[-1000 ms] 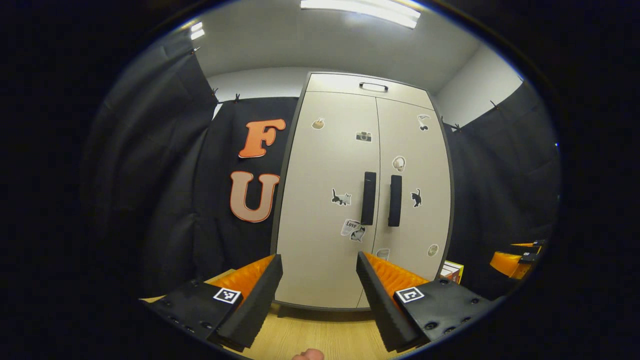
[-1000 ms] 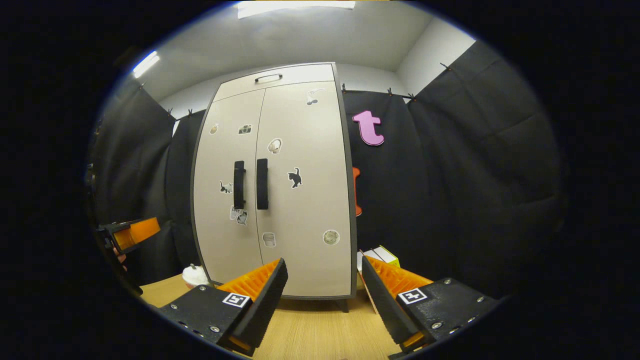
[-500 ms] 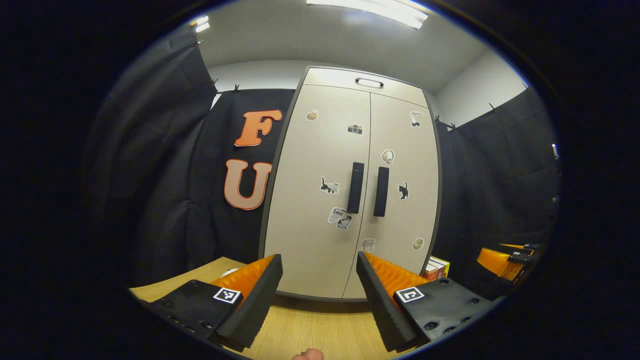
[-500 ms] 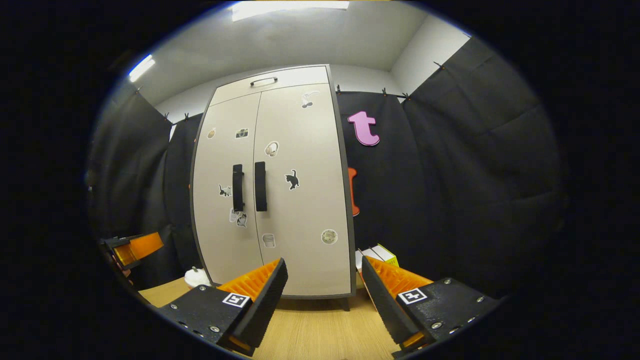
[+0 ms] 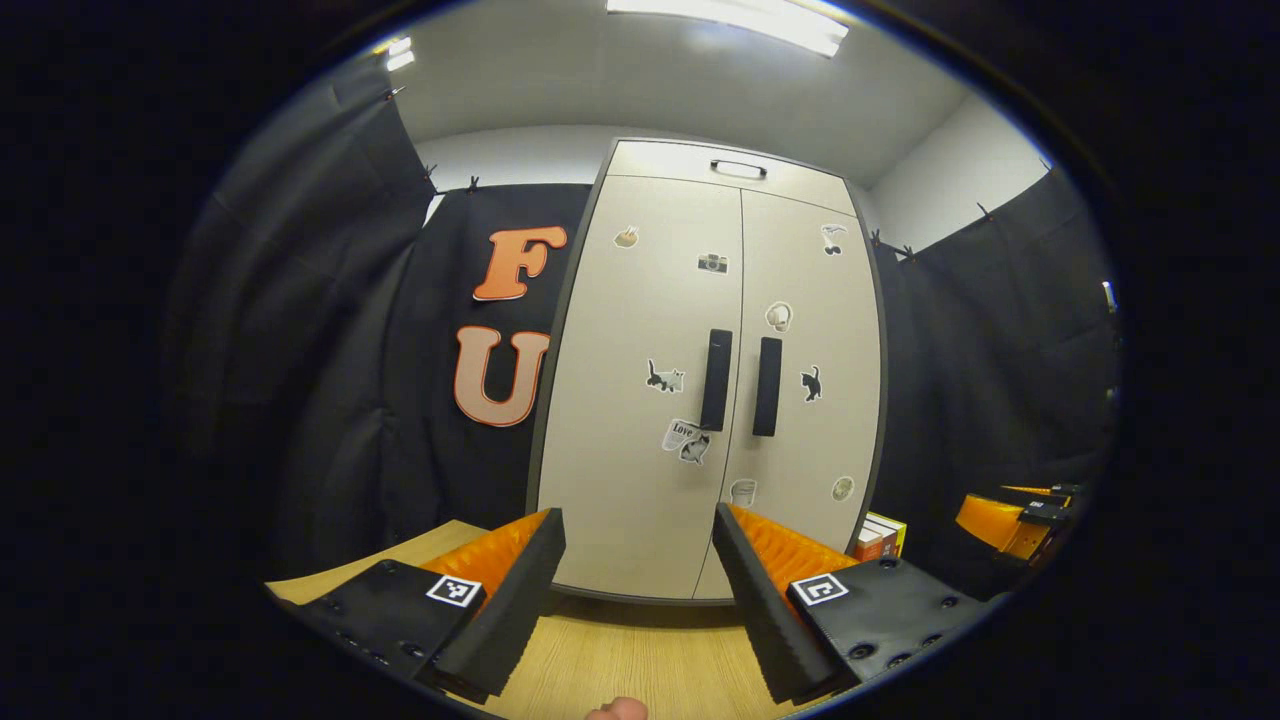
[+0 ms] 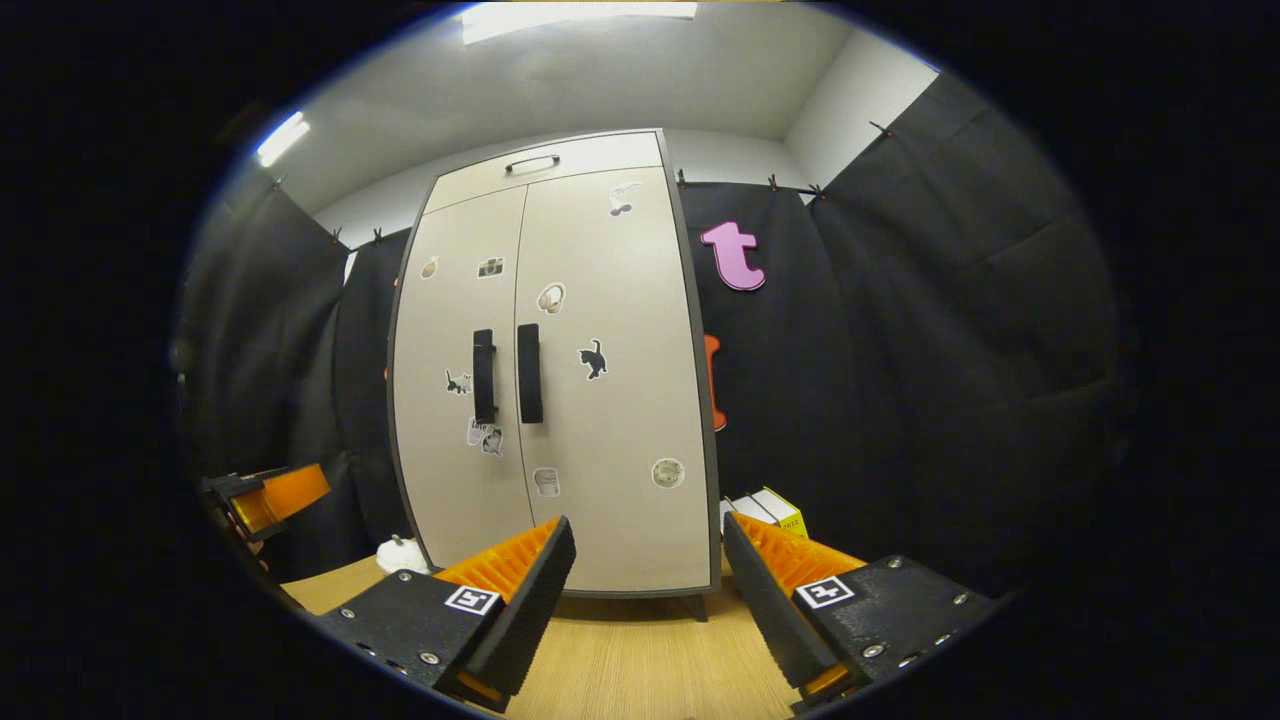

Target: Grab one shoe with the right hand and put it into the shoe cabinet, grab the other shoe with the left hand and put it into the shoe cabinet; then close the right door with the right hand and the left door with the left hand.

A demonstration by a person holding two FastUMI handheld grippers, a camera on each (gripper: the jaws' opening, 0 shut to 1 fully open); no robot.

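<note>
Both doors of the shoe cabinet stand shut on the worktop, so the task looks finished. The left gripper and right gripper are open and empty. Shoes presumably inside; nothing remains but withdrawing.

Shoe cabinet: pale, upright on the wooden surface.
Left door: shut, stickered.
Right door: shut, stickered.
Handles: dark, vertical, side by side.

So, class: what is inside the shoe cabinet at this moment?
Its contents are hidden: the left door and right door of the shoe cabinet are both shut. Stickers and two handles show outside.
</note>
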